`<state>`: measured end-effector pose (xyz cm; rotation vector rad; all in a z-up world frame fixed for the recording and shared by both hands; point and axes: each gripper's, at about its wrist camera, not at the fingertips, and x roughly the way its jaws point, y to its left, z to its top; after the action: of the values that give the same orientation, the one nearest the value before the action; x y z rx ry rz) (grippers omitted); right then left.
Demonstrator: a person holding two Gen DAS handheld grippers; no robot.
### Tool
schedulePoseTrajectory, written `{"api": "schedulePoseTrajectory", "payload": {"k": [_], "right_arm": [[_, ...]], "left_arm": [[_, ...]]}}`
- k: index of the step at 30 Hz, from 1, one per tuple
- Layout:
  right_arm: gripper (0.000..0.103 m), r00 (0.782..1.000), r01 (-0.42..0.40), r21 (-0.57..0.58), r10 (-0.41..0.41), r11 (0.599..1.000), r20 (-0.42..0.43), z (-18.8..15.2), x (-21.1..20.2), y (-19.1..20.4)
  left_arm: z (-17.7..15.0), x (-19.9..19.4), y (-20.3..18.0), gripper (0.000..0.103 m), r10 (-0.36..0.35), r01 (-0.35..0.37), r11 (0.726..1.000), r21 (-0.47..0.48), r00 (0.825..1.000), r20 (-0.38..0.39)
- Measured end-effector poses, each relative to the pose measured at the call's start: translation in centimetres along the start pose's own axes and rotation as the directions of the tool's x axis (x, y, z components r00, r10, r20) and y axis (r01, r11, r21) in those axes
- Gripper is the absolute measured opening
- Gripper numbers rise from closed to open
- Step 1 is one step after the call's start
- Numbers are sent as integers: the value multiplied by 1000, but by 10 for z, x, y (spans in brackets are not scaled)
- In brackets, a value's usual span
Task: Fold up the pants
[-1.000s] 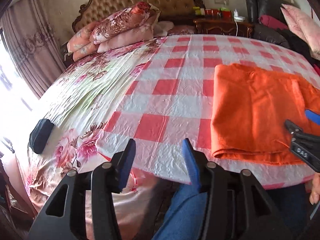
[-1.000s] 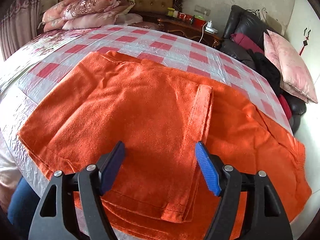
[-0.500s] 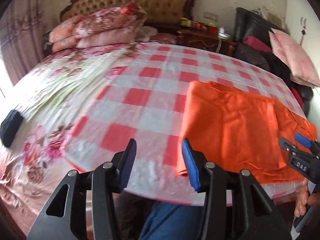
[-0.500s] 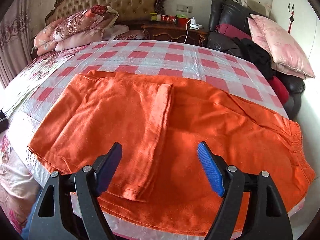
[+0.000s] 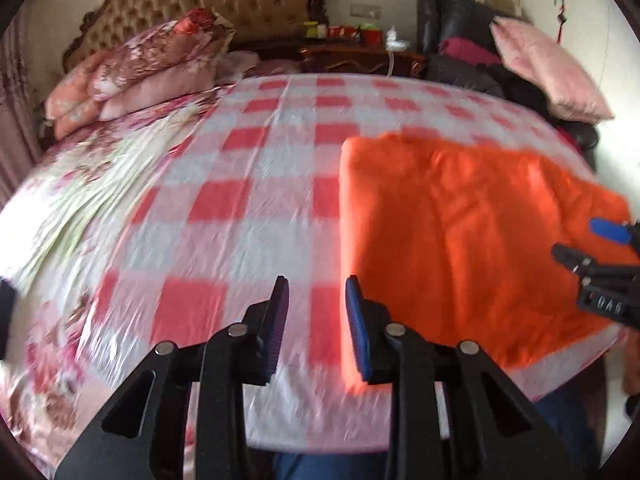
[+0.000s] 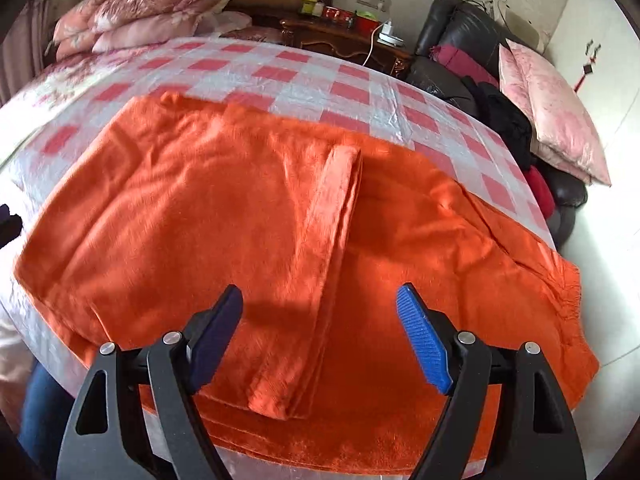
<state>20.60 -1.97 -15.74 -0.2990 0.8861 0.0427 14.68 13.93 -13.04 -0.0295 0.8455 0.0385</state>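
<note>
Orange pants [image 6: 248,216] lie flat on the checked sheet [image 5: 248,184] of my bed, at its near right part, legs folded over so the cuff edge runs up the middle. Left fold edge is clean, with wide bare sheet beyond it. My left claw [image 5: 316,312] hangs just beside that edge, closing, nothing between its pads. My right claw [image 6: 320,332] hovers spread wide over the cuff edge, empty. Pillows [image 5: 132,72] sit far back.

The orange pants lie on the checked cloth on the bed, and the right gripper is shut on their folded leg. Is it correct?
Not quite. The right gripper is open, holding nothing, as the right wrist view shows. The orange pants do lie on the checked cloth.
</note>
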Motion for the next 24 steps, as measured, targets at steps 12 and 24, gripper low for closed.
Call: {"api": "schedulePoseTrajectory", "payload": {"k": [12,24], "right_arm": [[65,998,-9,66,14,998,-68,75,66,-3],[74,998,34,41,-32,999,-61,75,59,-6]], "left_arm": [[95,115,-22,25,-139,149,976,162,988,-74],[50,56,43,31,-111,111,989,-102,994,7]]}}
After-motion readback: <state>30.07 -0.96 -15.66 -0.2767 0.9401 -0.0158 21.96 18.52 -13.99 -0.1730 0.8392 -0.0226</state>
